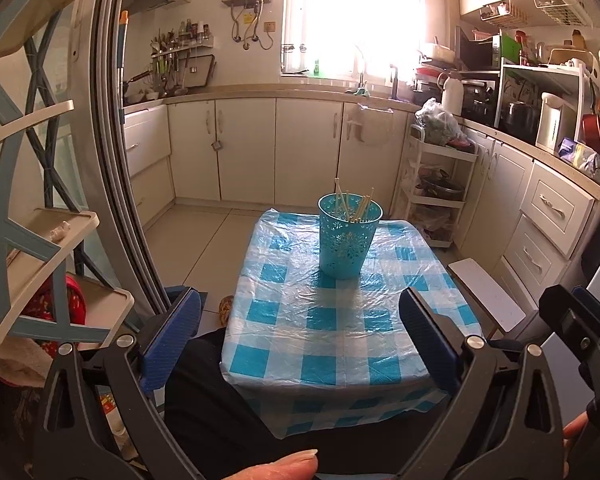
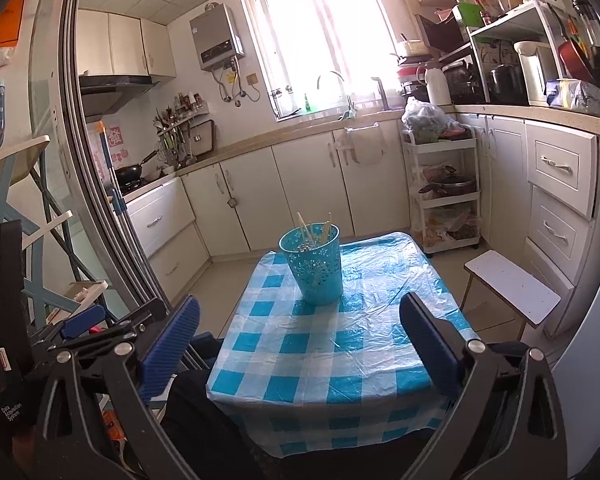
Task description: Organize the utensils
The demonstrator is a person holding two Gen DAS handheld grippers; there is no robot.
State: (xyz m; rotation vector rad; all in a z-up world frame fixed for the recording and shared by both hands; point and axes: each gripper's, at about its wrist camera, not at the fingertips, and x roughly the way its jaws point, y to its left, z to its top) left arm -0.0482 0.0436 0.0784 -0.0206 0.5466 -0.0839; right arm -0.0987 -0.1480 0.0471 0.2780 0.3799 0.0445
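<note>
— What have you got on the desk?

— I see a small desk (image 1: 340,344) under a blue-and-white checked plastic cover. One turquoise cut-out cup (image 1: 349,236) stands upright toward its far end, roughly on the centre line. Thin pale chopsticks (image 1: 362,206) stand in it, leaning against the rim, their tips above the edge. In the right wrist view the same cup (image 2: 314,264) sits a little left of centre, the sticks (image 2: 308,232) fanned inside.

— And your tools?

— My left tool (image 1: 300,336) is spread wide, nothing between its blue pads (image 1: 172,340); it hangs over the near edge of the desk, well apart from the cup. My right tool (image 2: 300,340) is the same: wide apart, empty, low over the near end. I can see the left tool's frame at the left edge of the right view.

— Anything else close by?

— A fingertip (image 1: 284,466) at the bottom of the left view, dark trousers (image 1: 220,420) below the desk edge, and a white stool (image 2: 512,286) to the right of the desk.
</note>
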